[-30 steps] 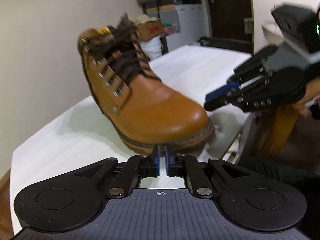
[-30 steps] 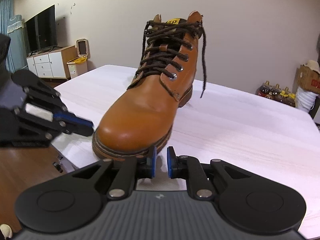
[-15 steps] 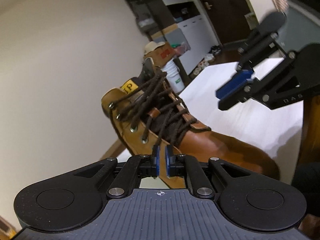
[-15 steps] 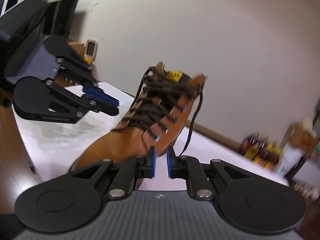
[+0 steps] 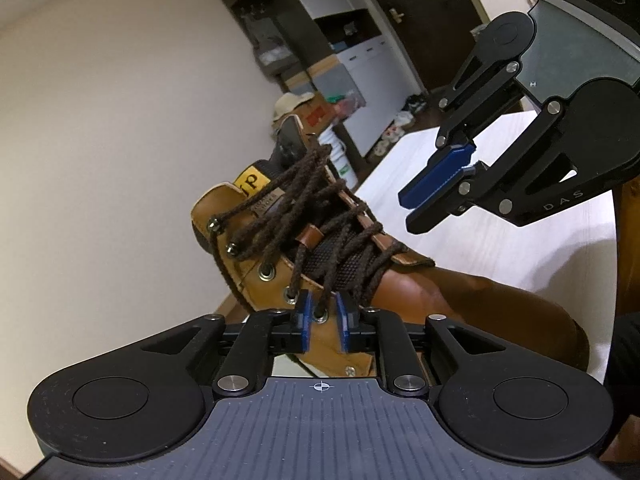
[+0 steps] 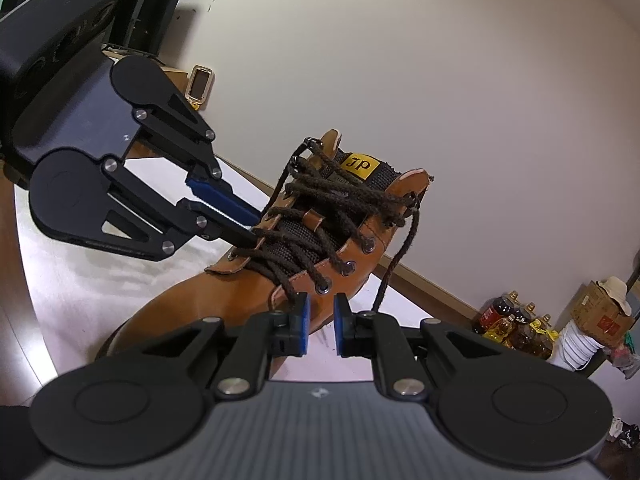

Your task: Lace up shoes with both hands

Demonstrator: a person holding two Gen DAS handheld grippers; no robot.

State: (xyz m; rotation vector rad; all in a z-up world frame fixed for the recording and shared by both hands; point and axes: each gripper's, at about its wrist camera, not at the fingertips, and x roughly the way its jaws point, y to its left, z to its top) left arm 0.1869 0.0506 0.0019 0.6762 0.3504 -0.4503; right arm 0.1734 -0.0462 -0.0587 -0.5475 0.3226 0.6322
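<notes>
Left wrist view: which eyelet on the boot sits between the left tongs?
The lowest laced eyelet on the boot, framed by the left tongs. The other laced eyelets sit higher up the row, outside the gap.

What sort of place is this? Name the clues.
Probably a home living room. A TV stands against the wall, drink bottles sit on the floor beside a cardboard box, and the boot rests on a white table.

Our left gripper (image 5: 323, 322) and right gripper (image 6: 319, 325): matte black linkages, silver screws, blue finger pads (image 5: 436, 178), round side discs, ribbed grey bodies, "DAS" lettering on one arm.
</notes>
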